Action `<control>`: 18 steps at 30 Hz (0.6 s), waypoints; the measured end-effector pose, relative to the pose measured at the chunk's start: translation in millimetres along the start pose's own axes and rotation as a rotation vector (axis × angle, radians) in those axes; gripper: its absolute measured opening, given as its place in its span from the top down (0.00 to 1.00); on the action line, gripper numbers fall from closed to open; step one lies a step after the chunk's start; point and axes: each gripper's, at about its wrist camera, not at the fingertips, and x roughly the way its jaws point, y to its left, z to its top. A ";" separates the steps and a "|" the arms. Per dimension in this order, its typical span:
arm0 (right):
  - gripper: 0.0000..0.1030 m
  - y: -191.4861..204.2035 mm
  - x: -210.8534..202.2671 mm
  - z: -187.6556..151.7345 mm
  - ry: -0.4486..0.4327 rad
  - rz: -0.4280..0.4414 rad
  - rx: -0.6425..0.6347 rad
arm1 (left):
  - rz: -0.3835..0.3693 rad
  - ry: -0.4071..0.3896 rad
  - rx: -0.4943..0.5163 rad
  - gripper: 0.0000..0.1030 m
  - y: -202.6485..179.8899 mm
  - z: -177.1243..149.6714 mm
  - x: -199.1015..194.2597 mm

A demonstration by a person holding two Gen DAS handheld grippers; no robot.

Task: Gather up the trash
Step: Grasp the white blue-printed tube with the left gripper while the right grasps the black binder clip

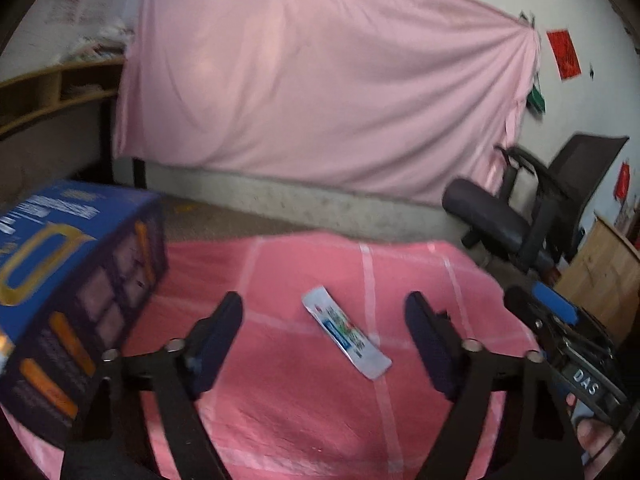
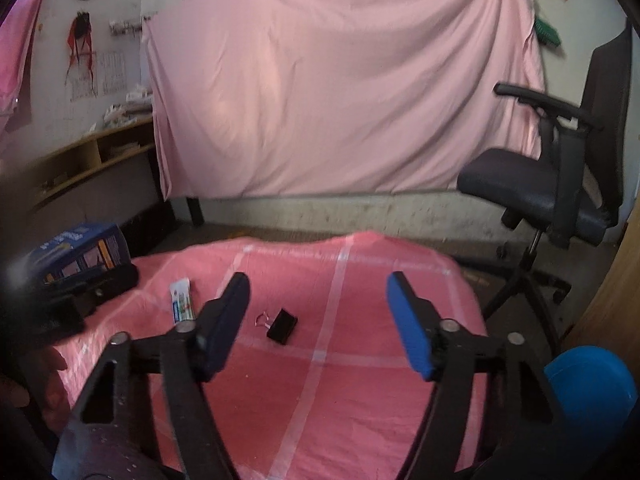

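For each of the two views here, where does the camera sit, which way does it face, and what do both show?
Left wrist: rides the left gripper, looking forward and down over the pink cloth at a white wrapper; its open fingers, the right gripper and a hand show.
Right wrist: rides the right gripper, facing the same cloth, a black binder clip ahead; its open fingers show, the left gripper at left.
Shared: wrapper, blue box, pink sheet, office chair.

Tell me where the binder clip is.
In the right wrist view, the binder clip lies on the pink cloth, between the open right gripper's fingers, right of the wrapper.
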 end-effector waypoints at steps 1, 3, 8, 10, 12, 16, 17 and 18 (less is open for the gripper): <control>0.18 -0.3 4.8 -0.2 0.025 0.004 0.001 | -0.009 0.024 -0.001 0.36 -0.8 -0.5 5.4; 0.22 -1.2 15.0 -0.5 0.076 0.017 0.004 | -0.032 0.088 -0.004 0.44 -2.1 -0.4 17.7; 0.32 -0.7 48.4 -5.7 0.244 0.087 0.019 | -0.057 0.208 -0.032 0.63 1.3 1.2 37.2; 0.33 -1.4 59.0 -7.8 0.294 0.105 0.027 | -0.068 0.222 -0.049 0.65 3.5 2.3 41.8; 0.34 -0.4 65.4 -8.4 0.322 0.122 0.031 | -0.081 0.225 -0.057 0.65 4.5 4.6 42.0; 0.34 5.1 69.8 -8.5 0.340 0.118 0.003 | -0.089 0.243 -0.059 0.73 2.7 9.6 47.7; 0.34 5.8 70.7 -7.9 0.343 0.116 -0.004 | -0.091 0.246 -0.061 0.75 2.8 11.0 49.3; 0.34 7.8 72.0 -7.4 0.347 0.109 -0.014 | -0.091 0.248 -0.062 0.76 2.8 11.7 50.0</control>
